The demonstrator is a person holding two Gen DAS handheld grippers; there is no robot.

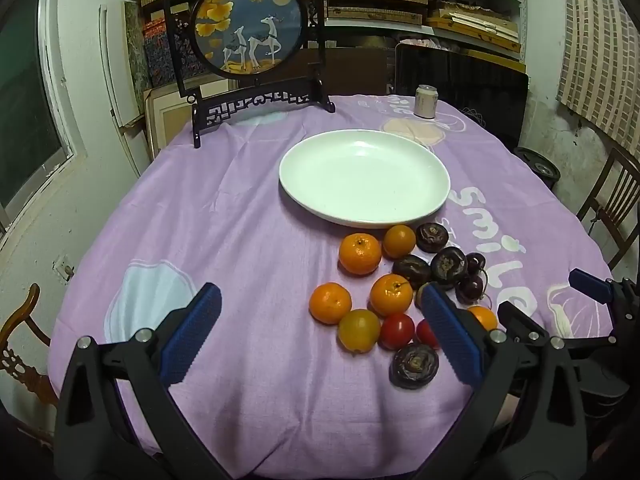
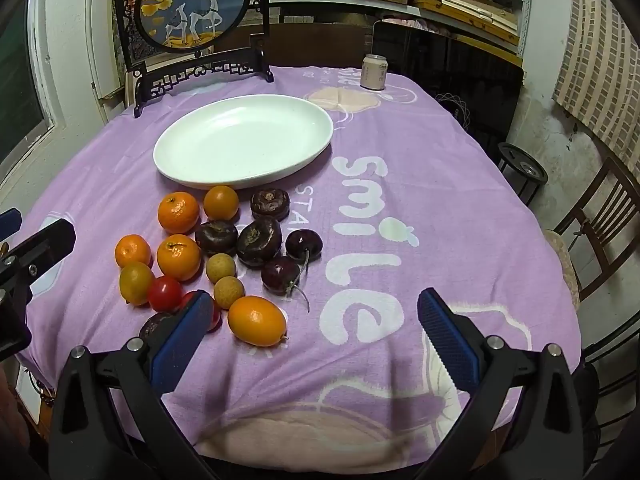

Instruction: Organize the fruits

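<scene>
Left gripper (image 1: 320, 332): jaws spread wide, nothing between them, held low over the near edge of the table; its right finger (image 1: 450, 336) overlaps part of the fruit pile in view.

Right gripper (image 2: 316, 336): jaws likewise spread, nothing held, over bare cloth to the right of the fruit; its left finger (image 2: 182, 340) hides part of a red tomato and a dark fruit.

Fruit, all loose on the cloth in one cluster just in front of the plate:
- Tangerines (image 2: 178, 212), several, on the left of the cluster.
- Kumquat (image 2: 257, 321), oval, orange, nearest the right gripper.
- Cherry tomatoes (image 2: 165, 293), red, at the near left.
- Yellow-green round fruit (image 2: 136, 282), touching a tomato.
- Longans (image 2: 221, 267), two, tan, mid-cluster.
- Water chestnuts (image 2: 258, 242), dark purple-brown, flattened, several.
- Cherries (image 2: 304, 244), two, dark, with stems, on the right edge.

Plate (image 2: 192, 176): white, oval, bare, beyond the fruit.

Tablecloth (image 2: 420, 216): purple, printed "smile".

Can (image 2: 375, 71): upright, far side of the table.

Screen (image 1: 248, 24): round deer picture in a black frame, standing at the far left.
</scene>
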